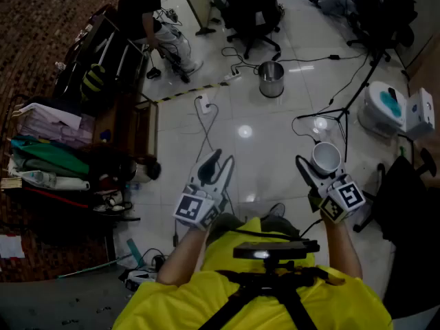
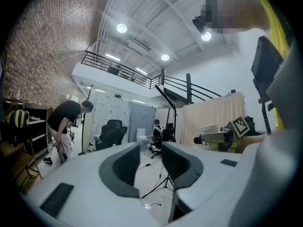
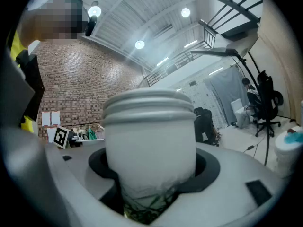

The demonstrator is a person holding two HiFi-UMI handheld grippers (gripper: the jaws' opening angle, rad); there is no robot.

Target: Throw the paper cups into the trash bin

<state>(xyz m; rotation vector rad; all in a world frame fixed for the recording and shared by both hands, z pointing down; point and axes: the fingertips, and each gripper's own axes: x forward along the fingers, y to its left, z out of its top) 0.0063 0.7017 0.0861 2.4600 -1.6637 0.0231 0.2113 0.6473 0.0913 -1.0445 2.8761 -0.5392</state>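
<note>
Nearest the camera, a yellow shirt [image 1: 206, 301] crossed by black harness straps is seen. Just ahead of it, both tools are held up over the pale tiled floor [image 1: 261, 150], well apart from each other.

The left gripper [image 1: 220, 165] is raised at the left, with its marker cube turned toward the camera. Its fingers [image 2: 127, 167] are spread apart, and nothing is caught between them; only floor and a distant stand are seen through the gap.

The right gripper [image 1: 320, 172] is held at the right. Its fingers [image 3: 208, 167] are pressed against the lower walls of a stack of paper cups [image 3: 150, 136], which is gripped upright with the open mouths pointing away from the tool. Several nested rims are visible at the top of the stack, and a green printed pattern is seen near its base.

Farther out, black cables [image 1: 206, 126] are trailed across the floor, and a black tripod stand [image 1: 344, 112] is planted to the right, beside a white appliance [image 1: 381, 108]. At the left, a low shelf [image 1: 130, 126] is piled with folded cloth and clutter.

Beyond these, the trash bin [image 1: 271, 86], a round metal one, is set upright on the floor, well apart from the held cups. Farthest off, a black office chair [image 1: 251, 9] is parked, and a person in dark clothes [image 1: 148, 12] is bent over by the shelving.
</note>
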